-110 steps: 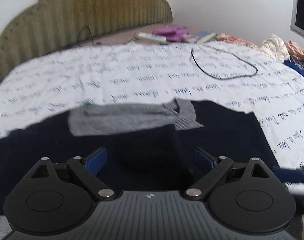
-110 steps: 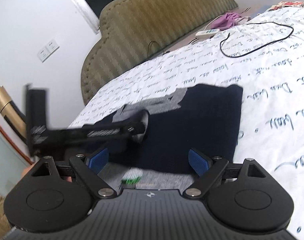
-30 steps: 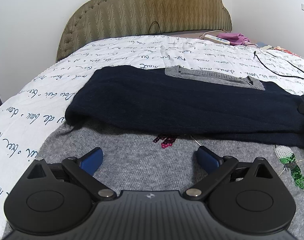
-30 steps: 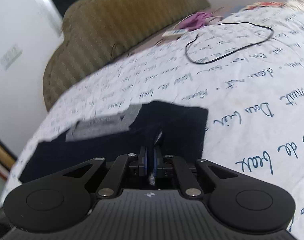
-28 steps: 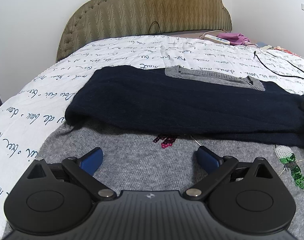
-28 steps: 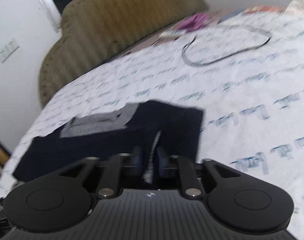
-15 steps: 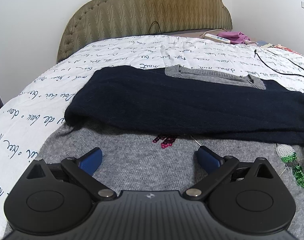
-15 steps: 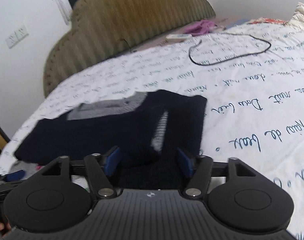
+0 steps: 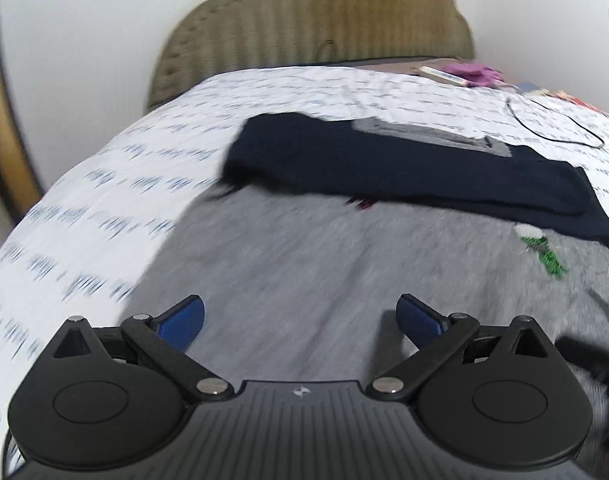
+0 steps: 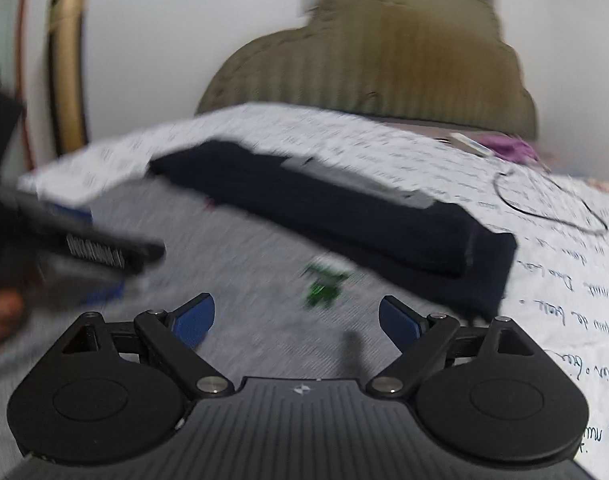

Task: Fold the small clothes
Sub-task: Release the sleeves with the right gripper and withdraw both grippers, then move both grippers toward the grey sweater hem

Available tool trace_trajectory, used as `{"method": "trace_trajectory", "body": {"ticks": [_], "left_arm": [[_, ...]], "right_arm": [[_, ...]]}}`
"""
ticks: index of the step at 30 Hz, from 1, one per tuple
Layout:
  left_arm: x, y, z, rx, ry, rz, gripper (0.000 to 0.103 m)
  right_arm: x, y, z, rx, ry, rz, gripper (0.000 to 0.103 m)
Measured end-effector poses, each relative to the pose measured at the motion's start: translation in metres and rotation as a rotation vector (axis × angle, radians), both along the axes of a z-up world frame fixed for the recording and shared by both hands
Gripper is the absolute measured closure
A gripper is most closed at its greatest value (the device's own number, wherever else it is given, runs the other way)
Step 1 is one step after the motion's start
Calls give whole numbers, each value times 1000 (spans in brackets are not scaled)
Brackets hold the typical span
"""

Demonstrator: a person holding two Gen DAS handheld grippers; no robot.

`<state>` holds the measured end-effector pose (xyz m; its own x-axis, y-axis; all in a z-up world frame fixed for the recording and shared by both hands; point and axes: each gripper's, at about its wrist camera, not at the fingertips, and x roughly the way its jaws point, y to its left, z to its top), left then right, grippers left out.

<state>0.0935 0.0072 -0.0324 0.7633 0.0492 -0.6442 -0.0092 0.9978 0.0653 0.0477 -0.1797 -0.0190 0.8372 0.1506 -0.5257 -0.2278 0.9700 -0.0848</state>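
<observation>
Right gripper just opened wide, nothing inside; left gripper spread wide too. Both over grey sweater; dark sleeves folded across.

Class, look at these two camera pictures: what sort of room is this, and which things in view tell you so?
Most likely a bedroom: an olive padded scalloped headboard against the wall, a bed under a white sheet printed with blue handwriting, and a grey and navy knitted sweater laid out on it.
</observation>
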Motion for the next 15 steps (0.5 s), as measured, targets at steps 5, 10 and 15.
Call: {"method": "trace_trajectory", "body": {"ticks": [5, 10, 15], "left_arm": [[-33, 22, 5, -44, 1, 37, 0], [-48, 21, 2, -17, 8, 35, 0], [-57, 16, 7, -37, 3, 26, 0]], "right_arm": [[-28, 7, -2, -33, 43, 66, 13], [-44, 2, 2, 208, 50, 81, 11], [-64, 42, -8, -1, -51, 209, 15]]}}
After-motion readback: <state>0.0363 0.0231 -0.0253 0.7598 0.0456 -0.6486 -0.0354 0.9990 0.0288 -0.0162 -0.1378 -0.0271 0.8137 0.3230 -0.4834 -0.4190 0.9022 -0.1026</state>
